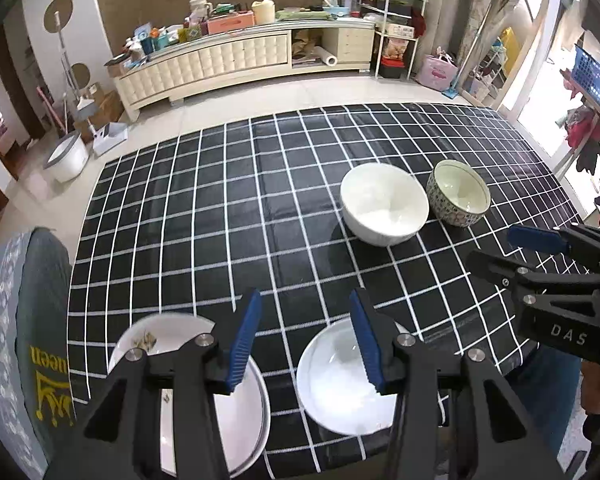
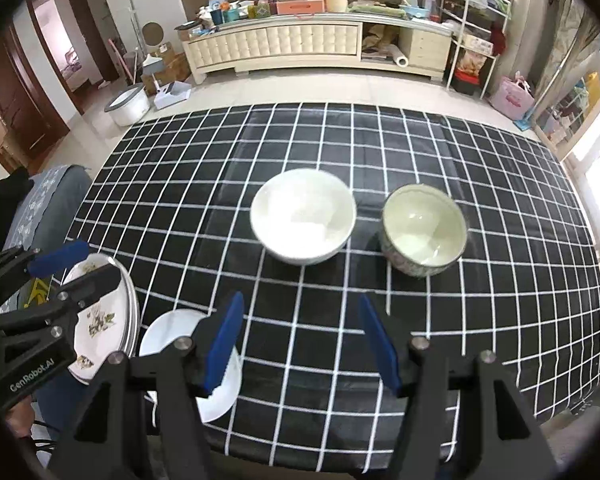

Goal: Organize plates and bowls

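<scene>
Both grippers, left (image 1: 306, 336) and right (image 2: 300, 340), jaws wide, empty; 2 bowls (image 2: 303, 216) at 12 o'clock, unstacked, likely next.

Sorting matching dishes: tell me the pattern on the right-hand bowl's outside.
Small blue-and-white speckled print on the patterned bowl, clearest in the left wrist view.

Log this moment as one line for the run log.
left tool: open, empty | right tool: open, empty | white bowl beside patterned bowl mid-table | floral plate, white plate near edge

Bright window daylight, fisheye-warped edges, slight blur
</scene>
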